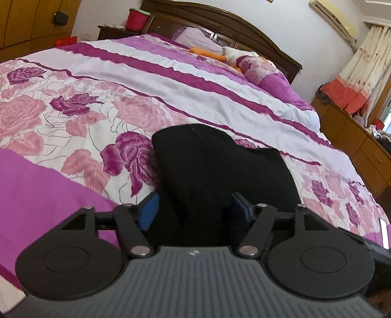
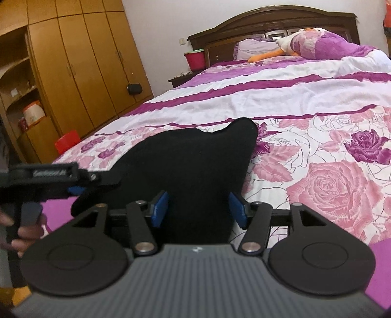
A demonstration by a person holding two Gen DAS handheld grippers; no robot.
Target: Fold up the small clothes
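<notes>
A small black garment (image 1: 220,166) lies on the floral bedspread (image 1: 73,110), folded into a rounded shape. My left gripper (image 1: 194,210) sits at its near edge; the blue pads stand wide apart with the cloth between them and do not pinch it. In the right wrist view the same garment (image 2: 195,159) spreads ahead of my right gripper (image 2: 199,210), whose blue pads are also apart over the cloth's near end. The left gripper (image 2: 80,188) shows there at the garment's left edge, held by a hand (image 2: 22,234).
The bedspread (image 2: 317,122) runs back to a dark wooden headboard (image 2: 268,22), pillows and an orange and white plush toy (image 2: 281,49). A wooden wardrobe (image 2: 80,68) stands on the left, and a dresser (image 1: 354,137) lines the bed's right side.
</notes>
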